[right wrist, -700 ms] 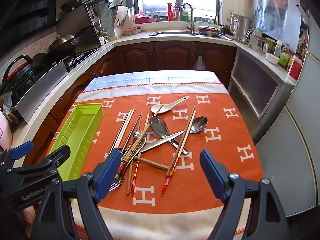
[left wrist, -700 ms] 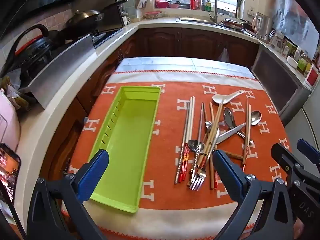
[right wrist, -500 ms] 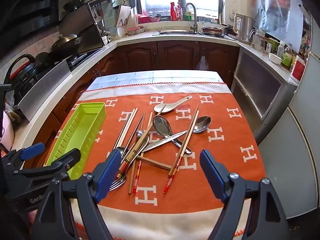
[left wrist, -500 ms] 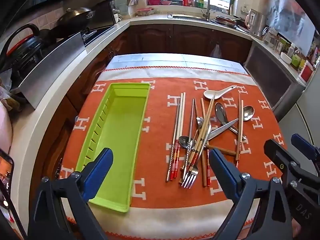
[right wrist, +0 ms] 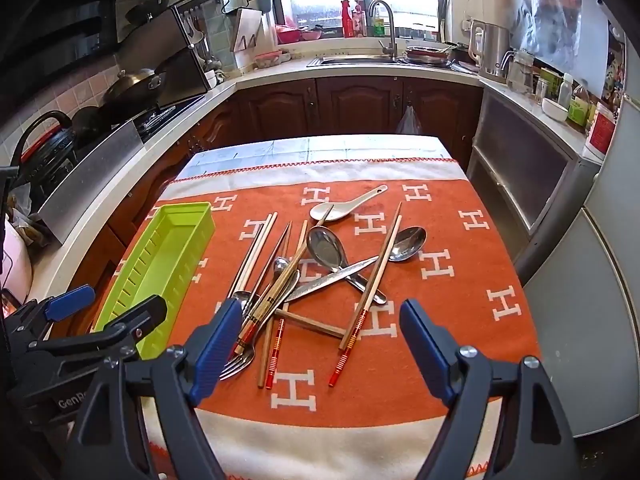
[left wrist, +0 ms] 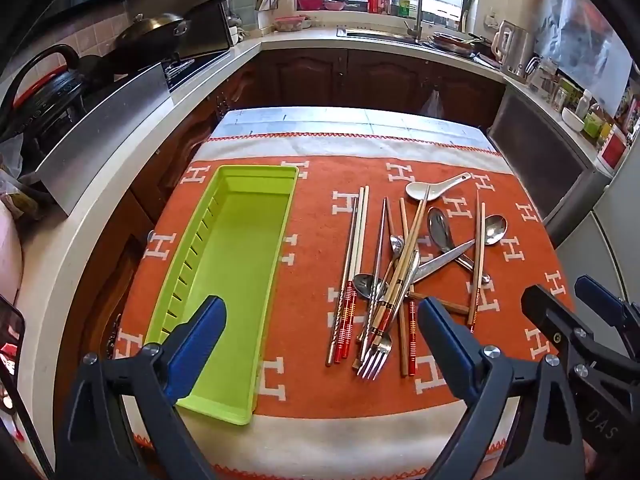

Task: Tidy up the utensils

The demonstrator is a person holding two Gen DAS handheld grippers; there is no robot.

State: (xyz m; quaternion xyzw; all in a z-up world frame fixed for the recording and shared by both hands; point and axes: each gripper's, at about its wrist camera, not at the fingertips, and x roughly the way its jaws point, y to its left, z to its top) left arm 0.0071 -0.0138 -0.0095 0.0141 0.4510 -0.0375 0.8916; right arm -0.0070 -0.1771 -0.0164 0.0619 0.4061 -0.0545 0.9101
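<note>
**Lime-green tray empty, utensils heaped beside it**

Lime-green plastic, one long tray (left wrist: 236, 264) lies at the left of the orange cloth (left wrist: 312, 384) with white H marks, lengthwise away from the cameras and with nothing in it. To its right, apart from it, lies the heap of utensils (left wrist: 400, 280).

Counted from left to right in the left wrist view: a tight bundle of about three chopsticks with red-banded ends (left wrist: 352, 276); one thin metal stick crossing a small metal spoon (left wrist: 362, 282); one fork (left wrist: 374, 360) with its tines toward the camera; several more wooden chopsticks crossing one another, their exact number hard to tell in the tangle; one white ceramic spoon (left wrist: 434, 189) at the far end; one large metal spoon (left wrist: 440, 226); one table knife (left wrist: 444, 258) lying across it; one single chopstick (left wrist: 478, 260); and one more metal spoon (left wrist: 495, 230) at the far right.

The left gripper (left wrist: 320, 344) hangs above the near edge of the cloth, tilted steeply down, its blue-padded jaws spread wide between the tray's near end and the heap, with nothing between them. The right gripper (right wrist: 320, 344) hangs beside it, likewise tilted down over the near side of the heap, jaws at their widest and holding nothing; its left pad stands in front of the fork's tines in its own view.
</note>
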